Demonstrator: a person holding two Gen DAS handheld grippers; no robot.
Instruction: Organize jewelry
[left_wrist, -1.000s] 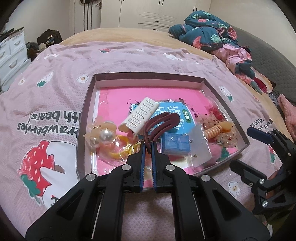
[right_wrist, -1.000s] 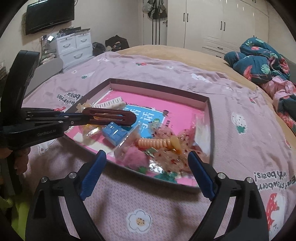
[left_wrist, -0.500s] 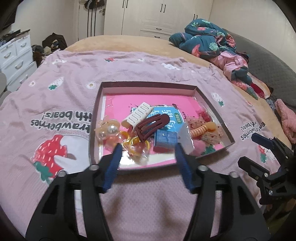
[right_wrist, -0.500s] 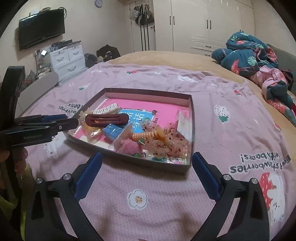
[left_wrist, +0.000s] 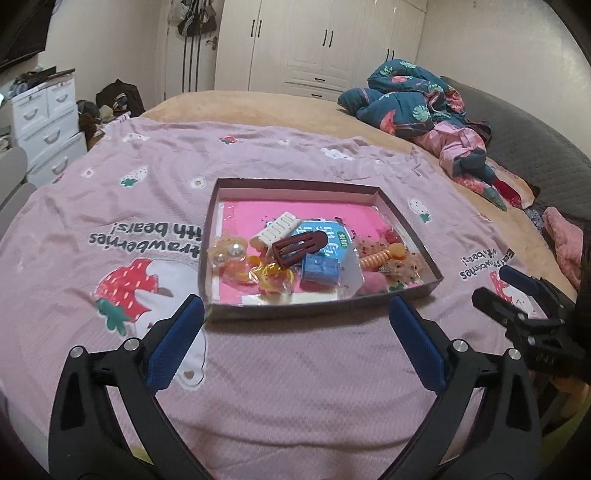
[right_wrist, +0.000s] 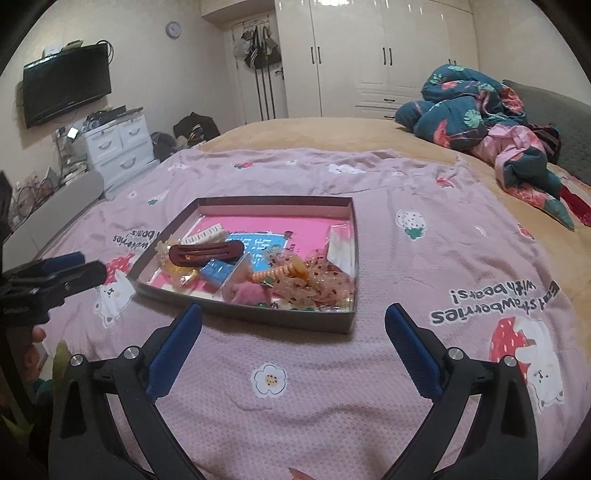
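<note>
Shallow cardboard box (left_wrist: 410, 225) flat on pink strawberry-print bedspread (left_wrist: 295, 369), centre of frame in both views. Dark red hair clip (left_wrist: 300, 246) lying loose inside box, left of centre, resting across white hair clip (left_wrist: 275, 229) and blue card (left_wrist: 320, 268). Pearl flower clip (left_wrist: 229, 250) at left edge of box, orange spiral hair tie (left_wrist: 380, 256) toward right side, sheer dotted scrunchie, probably, just past it (right_wrist: 325, 282). Yellow-orange pieces in clear wrap at near left corner, too jumbled to name.

Left tool (left_wrist: 295, 319) at bottom of left-wrist view, jaws just been opening, now spread wide, nothing between blue pads, tips short of box's near wall. Right tool (right_wrist: 293, 328) at bottom of right-wrist view, likewise wide apart, jaws empty, in front of box's near wall, not touching. Each tool also visible at the other's frame edge. Crumpled teal floral quilt (right_wrist: 476, 107) upper right, white wardrobe (right_wrist: 369, 55) behind.
</note>
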